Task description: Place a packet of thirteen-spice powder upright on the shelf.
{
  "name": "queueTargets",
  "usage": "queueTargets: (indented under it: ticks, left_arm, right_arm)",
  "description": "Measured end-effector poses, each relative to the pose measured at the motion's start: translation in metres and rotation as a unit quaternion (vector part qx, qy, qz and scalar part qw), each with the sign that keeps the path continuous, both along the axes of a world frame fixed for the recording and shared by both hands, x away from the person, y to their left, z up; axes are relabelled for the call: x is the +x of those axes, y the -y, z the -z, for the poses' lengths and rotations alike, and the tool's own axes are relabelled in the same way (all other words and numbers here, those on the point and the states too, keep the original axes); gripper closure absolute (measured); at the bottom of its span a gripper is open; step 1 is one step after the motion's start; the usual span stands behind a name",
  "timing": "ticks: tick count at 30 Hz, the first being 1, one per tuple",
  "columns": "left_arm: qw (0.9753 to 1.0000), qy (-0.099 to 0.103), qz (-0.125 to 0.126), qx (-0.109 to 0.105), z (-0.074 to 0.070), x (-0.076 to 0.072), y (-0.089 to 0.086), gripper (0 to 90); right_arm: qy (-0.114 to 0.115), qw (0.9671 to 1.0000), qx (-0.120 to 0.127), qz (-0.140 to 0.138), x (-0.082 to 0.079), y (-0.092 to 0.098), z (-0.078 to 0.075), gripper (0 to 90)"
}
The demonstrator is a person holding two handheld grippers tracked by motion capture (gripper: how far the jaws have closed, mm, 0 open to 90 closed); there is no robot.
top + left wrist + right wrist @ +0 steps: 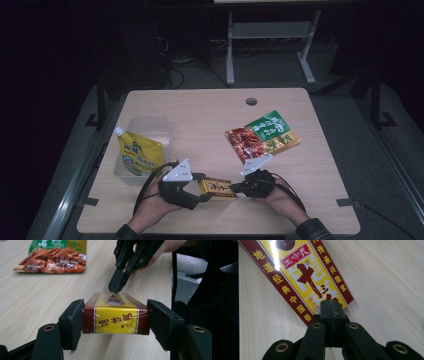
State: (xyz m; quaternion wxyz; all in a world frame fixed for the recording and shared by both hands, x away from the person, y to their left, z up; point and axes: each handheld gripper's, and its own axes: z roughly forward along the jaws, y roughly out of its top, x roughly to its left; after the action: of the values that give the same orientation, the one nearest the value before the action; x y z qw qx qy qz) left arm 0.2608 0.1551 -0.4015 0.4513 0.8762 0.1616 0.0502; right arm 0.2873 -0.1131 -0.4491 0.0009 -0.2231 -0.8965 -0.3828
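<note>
L gripper (116,322) clamps yellow-red box (116,320) by its sides, near table front edge. R gripper (332,305) pinched shut, tip on box's far end. Mid-reposition imo; next needs R re-grip.

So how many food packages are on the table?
3: a yellow spout pouch leaning in the clear bin at left, a flat red-green sachet at right, and a red-yellow box between the two claws near the front edge.
</note>
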Motion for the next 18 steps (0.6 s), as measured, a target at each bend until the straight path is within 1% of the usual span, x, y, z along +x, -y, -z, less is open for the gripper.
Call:
queueTargets:
  ticks: [1,3,5,7,9,12,13,15,17,18]
  left_arm:
    - [1.0000,0.000,0.000,0.000,-0.001,0.001,0.000,32.1]
    - [1.0000,0.002,0.001,-0.006,-0.003,0.002,0.002,32.1]
    - [0.9999,0.004,0.002,-0.011,-0.005,0.003,0.004,32.1]
    - [0.9999,0.004,0.003,-0.014,-0.008,0.005,0.006,32.1]
    - [0.9998,0.000,0.000,-0.021,-0.009,0.008,0.008,32.1]
    - [0.9996,-0.002,0.000,-0.028,-0.011,0.012,0.012,32.1]
    - [0.9995,0.001,0.001,-0.030,-0.011,0.014,0.014,32.1]
    - [0.9994,-0.001,0.001,-0.035,-0.012,0.016,0.018,32.1]
    - [0.9994,0.002,0.000,-0.034,-0.013,0.019,0.023,32.1]
    - [0.9995,0.006,-0.001,-0.032,-0.014,0.021,0.026,32.1]
  right_arm:
    - [-0.003,1.0000,0.002,0.000,0.000,-0.001,0.000,90.0]
    - [-0.002,1.0000,-0.002,-0.006,0.001,-0.003,0.002,90.0]
    - [-0.009,0.9999,0.000,-0.004,0.000,-0.005,0.002,90.0]
    - [-0.002,0.9999,-0.004,-0.010,0.001,-0.006,0.003,90.0]
    - [-0.003,0.9999,-0.004,-0.011,0.001,-0.006,0.003,90.0]
    - [-0.003,0.9999,-0.005,-0.011,0.002,-0.006,0.003,90.0]
    - [-0.007,0.9999,-0.002,-0.008,0.001,-0.006,0.003,90.0]
    - [-0.008,0.9999,-0.001,-0.006,0.002,-0.006,0.003,90.0]
    - [-0.004,1.0000,-0.005,-0.007,0.003,-0.004,0.003,90.0]
    - [-0.006,1.0000,-0.002,-0.006,0.003,-0.004,0.003,90.0]
